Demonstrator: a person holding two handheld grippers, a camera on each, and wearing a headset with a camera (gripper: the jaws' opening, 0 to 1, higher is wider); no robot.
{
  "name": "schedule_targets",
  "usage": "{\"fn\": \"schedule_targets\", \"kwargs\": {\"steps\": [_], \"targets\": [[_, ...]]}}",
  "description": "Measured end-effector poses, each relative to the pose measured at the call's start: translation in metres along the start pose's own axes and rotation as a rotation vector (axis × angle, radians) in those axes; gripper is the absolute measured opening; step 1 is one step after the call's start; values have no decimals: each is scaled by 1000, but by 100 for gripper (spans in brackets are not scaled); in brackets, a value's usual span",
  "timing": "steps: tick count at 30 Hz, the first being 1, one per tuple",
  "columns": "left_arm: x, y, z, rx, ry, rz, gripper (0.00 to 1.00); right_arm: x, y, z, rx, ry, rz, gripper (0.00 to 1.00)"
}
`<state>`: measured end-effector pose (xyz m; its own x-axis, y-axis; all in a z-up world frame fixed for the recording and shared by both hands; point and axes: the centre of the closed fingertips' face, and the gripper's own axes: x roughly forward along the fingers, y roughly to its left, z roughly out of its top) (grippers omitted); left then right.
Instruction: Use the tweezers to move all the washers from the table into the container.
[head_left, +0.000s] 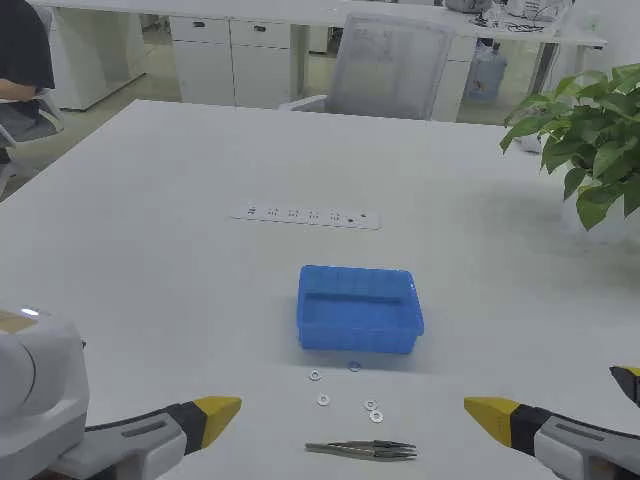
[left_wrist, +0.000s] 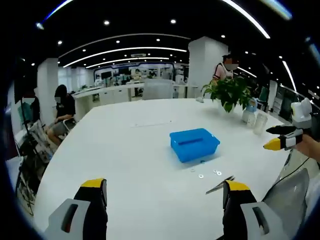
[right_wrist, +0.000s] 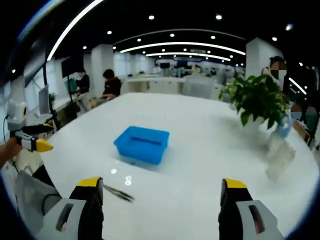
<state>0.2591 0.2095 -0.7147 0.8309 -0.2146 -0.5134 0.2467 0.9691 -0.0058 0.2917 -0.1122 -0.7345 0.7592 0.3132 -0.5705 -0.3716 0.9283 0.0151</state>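
Jaws of the left gripper (left_wrist: 164, 185) stand wide apart with nothing between them, and so do those of the right gripper (right_wrist: 160, 182). Both hang low over the near edge of the table (head_left: 150, 250), one on each side of the work and well apart from each other.

Between them lie the tweezers (head_left: 362, 449), flat on the table and untouched. Which end is the tip I cannot tell. Just beyond are the washers (head_left: 323, 400): four pale ones loosely scattered, the two on the right touching or nearly so, and what looks like a bluish one just beside the front wall of the container (head_left: 358, 340). The container is open, and I can make out nothing in it.

By my reading the task has not begun, and the first step is lifting the tweezers. That is where trouble is likeliest:
- They are thin and lie flat, so a jaw coming down badly may slide them along instead of getting under them.
- A slide away from the person would plough them into the washers and scatter them.
- Gripped off-centre, the tweezers could twist in the jaws, and a washer pinched that way could spring loose.
- The paired washers may come up together and one may drop.
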Motion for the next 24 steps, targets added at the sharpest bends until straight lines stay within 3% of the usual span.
{"fn": "schedule_targets", "kwargs": {"steps": [24], "targets": [[-2,-8,-1,8,6,-13,99,-4,9,5,4,-28,22,97]]}}
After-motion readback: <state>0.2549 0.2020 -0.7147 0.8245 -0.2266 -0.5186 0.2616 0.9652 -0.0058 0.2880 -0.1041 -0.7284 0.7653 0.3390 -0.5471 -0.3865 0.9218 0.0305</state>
